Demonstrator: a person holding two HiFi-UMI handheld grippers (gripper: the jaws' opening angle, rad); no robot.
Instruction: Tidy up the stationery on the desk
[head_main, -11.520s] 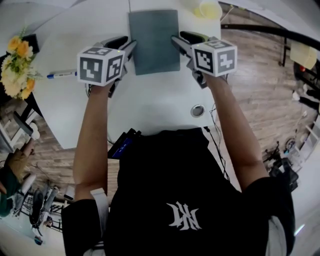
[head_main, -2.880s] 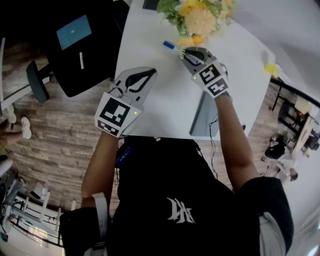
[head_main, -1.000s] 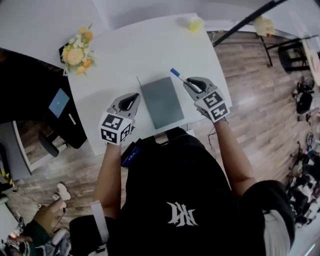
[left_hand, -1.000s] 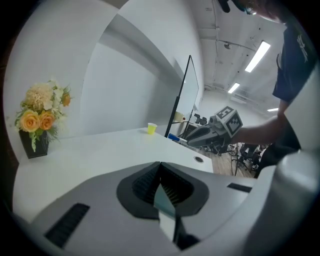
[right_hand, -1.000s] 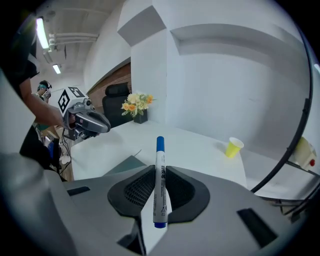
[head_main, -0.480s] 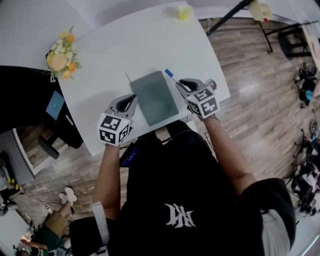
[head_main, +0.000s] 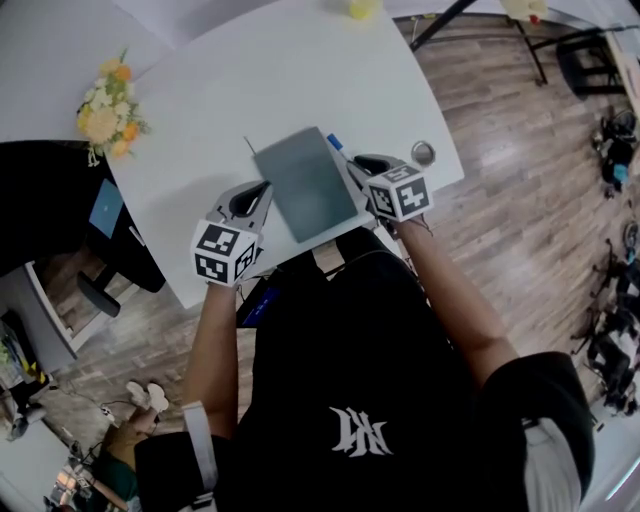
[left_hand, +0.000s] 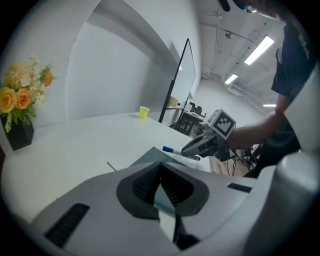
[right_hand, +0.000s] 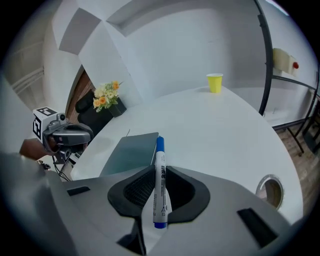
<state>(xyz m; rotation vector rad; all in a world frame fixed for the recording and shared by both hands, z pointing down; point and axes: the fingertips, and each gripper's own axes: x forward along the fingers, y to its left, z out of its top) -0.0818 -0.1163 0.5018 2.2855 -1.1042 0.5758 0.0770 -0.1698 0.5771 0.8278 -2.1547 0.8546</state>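
While it is being held low over the near side of the desk (head_main: 300, 70), right gripper (head_main: 355, 168): is being pointed toward 11 o'clock in the head view and tilted downward, with its marker cube turned up.
Right jaws: are being kept partly apart and pressed on a marker (right_hand: 160, 170), which is being held lengthwise between the pads.
Marker: is being carried with its blue cap sticking out past the fingertips at 12 o'clock in the right gripper view, just beside the far right corner of the notebook (right_hand: 131, 152); whether the cap is touching the desk cannot be told.
Right forearm (head_main: 450, 290): is being stretched forward from the shoulder and angled inward.
Left gripper (head_main: 262, 192): is being held at 9 o'clock of the notebook, pointed toward 1 o'clock and dipped down, with its cube at the desk's near edge.
Left jaws: are being kept closed tip to tip, with nothing between them.
Left forearm (head_main: 215, 330): is being extended almost straight ahead.
Notebook: is lying flat and closed between the two grippers, near the desk's front edge.
Flowers (head_main: 105, 115): are standing at 10 o'clock of the notebook, well apart.
Yellow cup (head_main: 360, 8): is standing at the far edge, at 12 o'clock.
Cable hole (head_main: 424, 153): is seen at 3 o'clock, just beyond the right gripper.
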